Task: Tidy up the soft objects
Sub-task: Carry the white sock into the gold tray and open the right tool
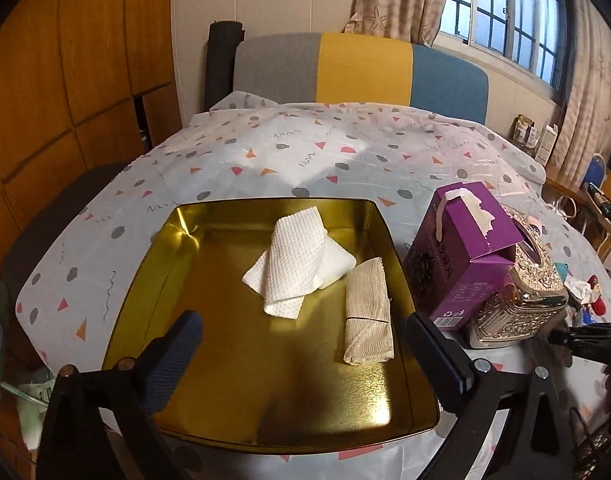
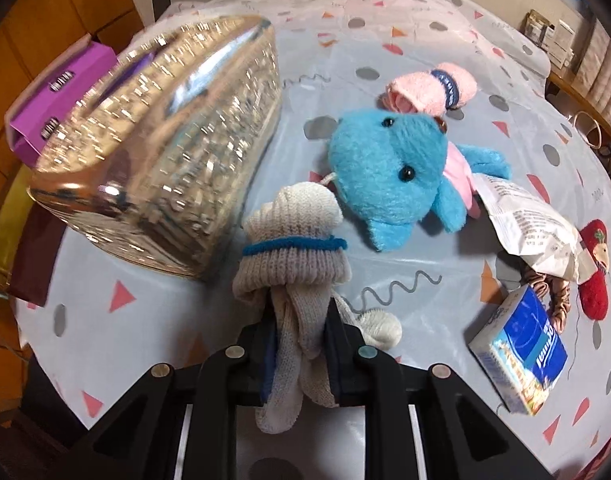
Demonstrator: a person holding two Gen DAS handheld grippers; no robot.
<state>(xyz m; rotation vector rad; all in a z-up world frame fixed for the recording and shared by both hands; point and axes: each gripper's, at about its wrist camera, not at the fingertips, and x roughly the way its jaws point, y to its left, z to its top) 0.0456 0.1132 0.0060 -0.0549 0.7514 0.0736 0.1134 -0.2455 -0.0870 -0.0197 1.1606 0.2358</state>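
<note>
- Patterned plastic cloth covers the bench (image 1: 345, 152), with a striped chair back and a barred window behind it; a gold tray (image 1: 233, 408) sits near you in the left wrist view.
- Your right gripper (image 2: 299, 354) has its fingers pinched on the loose end of a rolled knit glove (image 2: 293, 240) — cream with a blue band. The bundle stands up past the fingertips, seemingly off the cloth.
- I judge that glove light, limp and springy; a grip on the tail lets the roll droop and swing, so carry it slowly or retake it across the banded middle.
- Your left gripper (image 1: 305, 344) hovers over the tray with its fingers spread wide, holding nothing.
- Already in the tray: a folded white cloth (image 1: 295, 262) and, just beside it to the right, a rolled beige cloth (image 1: 367, 312).
- Between the tray and the loose items stand a purple box (image 1: 461, 248) and a shiny embossed tissue holder (image 2: 165, 152) — stiff obstacles to lift over.
- Lying on the bench are a blue plush toy (image 2: 393, 176) and a rolled pink towel (image 2: 433, 88), both soft and light by my guess; take the plush by its body, the towel across its band.
</note>
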